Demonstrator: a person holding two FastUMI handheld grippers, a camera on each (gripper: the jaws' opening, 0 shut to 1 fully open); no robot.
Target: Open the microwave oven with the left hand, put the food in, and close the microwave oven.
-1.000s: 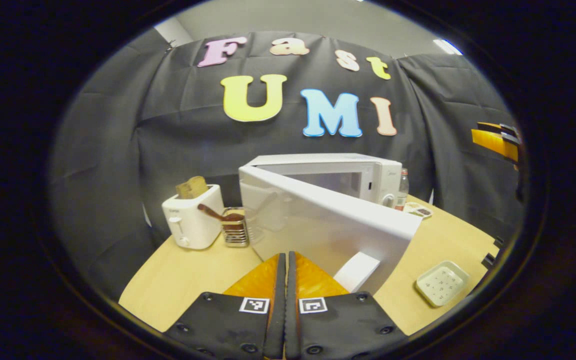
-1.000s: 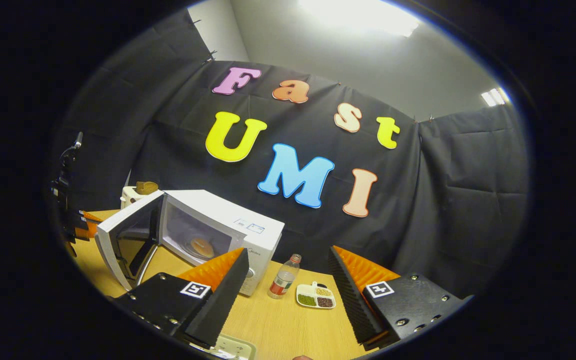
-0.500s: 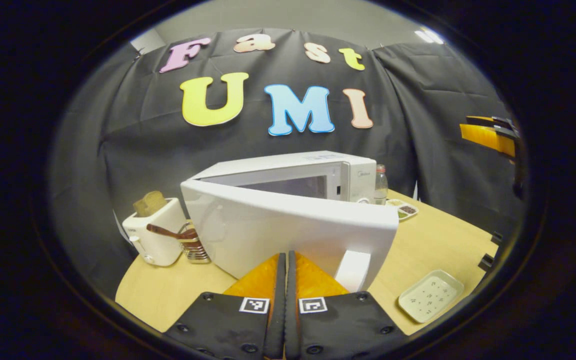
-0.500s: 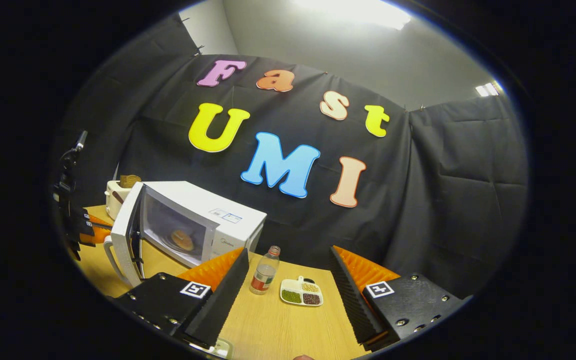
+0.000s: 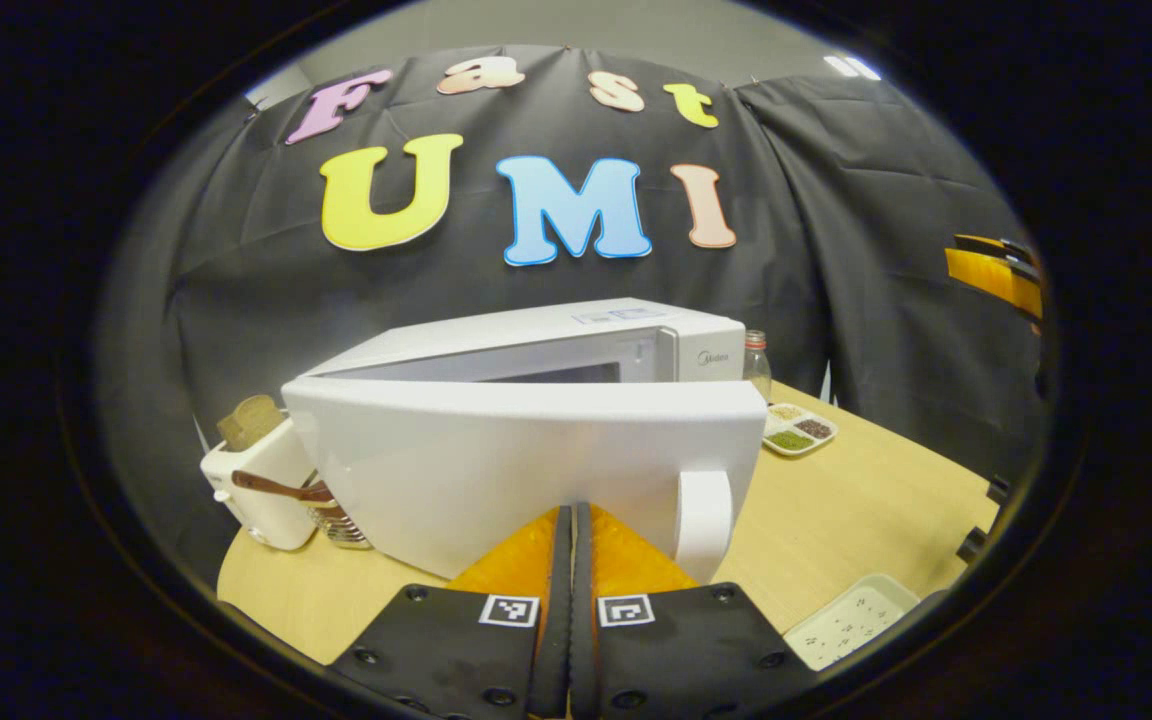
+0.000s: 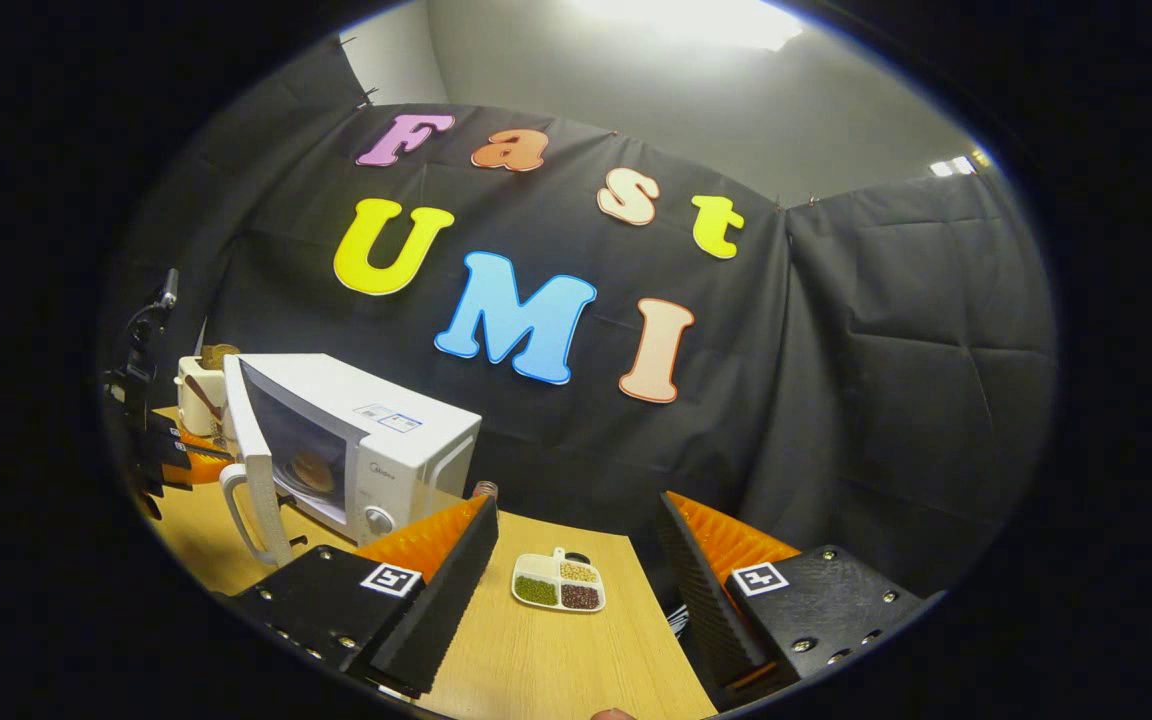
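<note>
Closing step, I'd say, and most of the swing looks done. The left gripper (image 5: pixel 572 520) has its 2 fingers pressed flat together with nothing between them, tips right up against the outer face of the door (image 5: pixel 526 470); can't tell if they actually touch. The handle (image 5: pixel 704 522) sits just right of the tips.

To finish well: push with the closed tips as a blunt nose, low and close to the handle side, and follow the door's arc instead of shoving straight, so the microwave (image 6: pixel 356 440) doesn't slide on the table (image 5: pixel 866 510).

The food (image 6: pixel 313 470) sits inside, behind the door gap.

Off to the side, the right gripper (image 6: pixel 576 560) hangs wide open and empty above the table.
</note>
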